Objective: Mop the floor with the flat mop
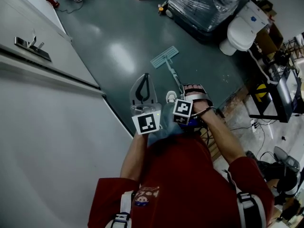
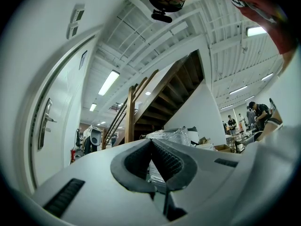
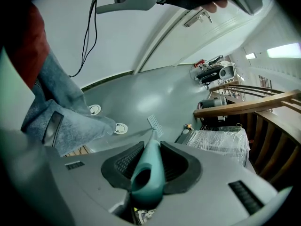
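The flat mop lies with its pale teal head (image 1: pixel 165 56) on the dark green floor ahead of me, and its pole (image 1: pixel 174 76) slants back to my right hand. My right gripper (image 1: pixel 194 88) is shut on the mop's teal handle (image 3: pixel 147 169), which runs out between the jaws toward the mop head (image 3: pixel 154 122). My left gripper (image 1: pixel 145 77) hovers just left of the pole, clear of it. Its jaws meet at the tips with nothing between them, and in the left gripper view the left gripper (image 2: pixel 151 144) points up at the room and ceiling.
A white wall with a door and its handle (image 1: pixel 32 48) runs along the left. A plastic-wrapped pallet (image 1: pixel 204 4) and a white toilet (image 1: pixel 241 32) stand beyond the mop. Shelving and cables crowd the right edge. My shoe (image 1: pixel 171 97) is by the pole. A wooden staircase (image 3: pixel 249 108) stands near the pallet.
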Demonstrator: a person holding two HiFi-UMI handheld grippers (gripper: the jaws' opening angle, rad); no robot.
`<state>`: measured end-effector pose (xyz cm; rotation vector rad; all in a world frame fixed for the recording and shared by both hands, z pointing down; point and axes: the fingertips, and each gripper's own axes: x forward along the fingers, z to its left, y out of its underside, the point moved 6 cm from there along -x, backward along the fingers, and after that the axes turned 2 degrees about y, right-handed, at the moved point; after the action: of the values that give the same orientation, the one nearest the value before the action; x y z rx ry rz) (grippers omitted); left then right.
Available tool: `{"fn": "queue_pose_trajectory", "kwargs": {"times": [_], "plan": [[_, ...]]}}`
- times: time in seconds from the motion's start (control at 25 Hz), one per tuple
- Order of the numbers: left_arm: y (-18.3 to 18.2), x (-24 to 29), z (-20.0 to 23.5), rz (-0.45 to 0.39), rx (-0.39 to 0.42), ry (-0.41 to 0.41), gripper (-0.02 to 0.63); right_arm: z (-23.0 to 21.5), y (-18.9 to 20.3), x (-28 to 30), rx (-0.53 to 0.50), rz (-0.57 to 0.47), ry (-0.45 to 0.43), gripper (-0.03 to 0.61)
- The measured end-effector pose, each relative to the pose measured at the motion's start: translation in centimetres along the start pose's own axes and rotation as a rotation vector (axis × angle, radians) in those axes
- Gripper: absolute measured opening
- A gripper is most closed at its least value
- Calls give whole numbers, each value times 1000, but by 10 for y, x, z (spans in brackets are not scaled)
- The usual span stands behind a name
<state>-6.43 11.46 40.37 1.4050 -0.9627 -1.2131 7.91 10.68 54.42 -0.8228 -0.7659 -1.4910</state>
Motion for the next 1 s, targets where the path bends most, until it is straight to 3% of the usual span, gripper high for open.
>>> {"fn": "queue_pose_trajectory", "kwargs": {"times": [1.0], "plan": [[3, -18, -2, 0, -33, 41, 15, 41, -5, -59, -8, 66, -64, 117]]}}
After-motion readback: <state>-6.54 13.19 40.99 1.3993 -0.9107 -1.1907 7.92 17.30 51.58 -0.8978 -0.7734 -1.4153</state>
